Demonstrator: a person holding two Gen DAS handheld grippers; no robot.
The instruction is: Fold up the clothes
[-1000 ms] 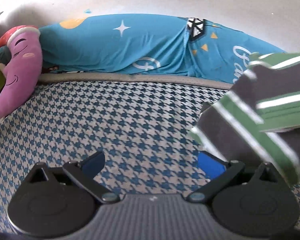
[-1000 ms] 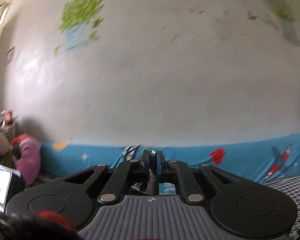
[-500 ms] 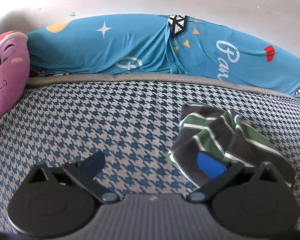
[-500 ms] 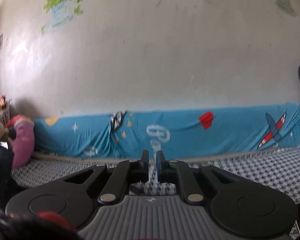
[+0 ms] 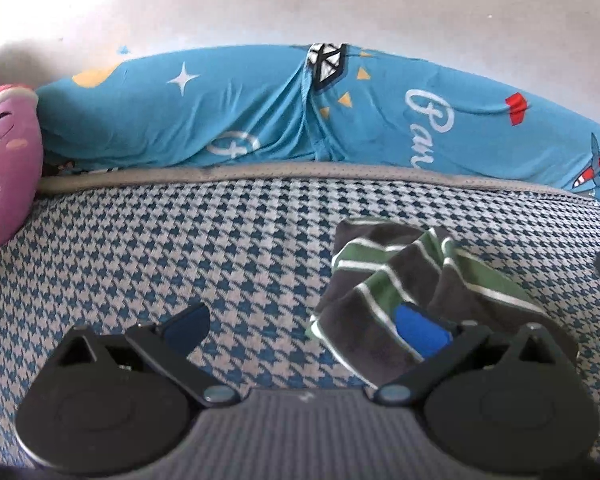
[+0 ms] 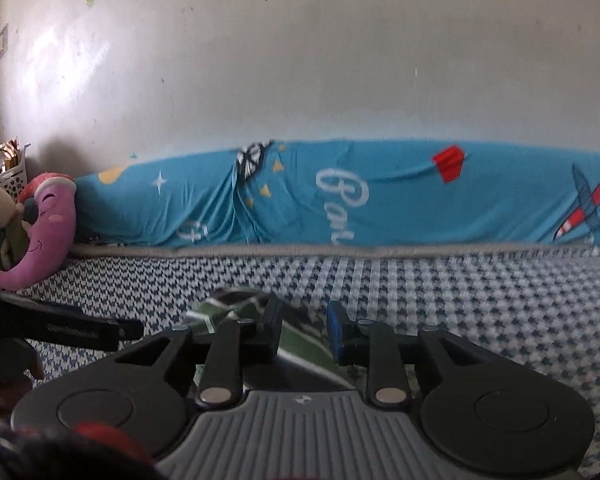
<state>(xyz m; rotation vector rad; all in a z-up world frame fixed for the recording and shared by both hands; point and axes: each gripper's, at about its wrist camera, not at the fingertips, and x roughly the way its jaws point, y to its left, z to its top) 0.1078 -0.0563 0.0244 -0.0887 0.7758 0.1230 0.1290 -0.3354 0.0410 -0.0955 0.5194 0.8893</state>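
Striped garment (image 5: 404, 280) crumpled right of left tool (image 5: 304, 326); mattress (image 5: 180, 248) bare leftward.

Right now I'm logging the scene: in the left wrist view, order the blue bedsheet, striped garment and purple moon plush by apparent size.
1. blue bedsheet
2. striped garment
3. purple moon plush, though cut off at the frame edge, so unsure.

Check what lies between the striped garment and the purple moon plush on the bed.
Only bare houndstooth bedcover lies between the striped garment and the purple moon plush, shown in the left wrist view.
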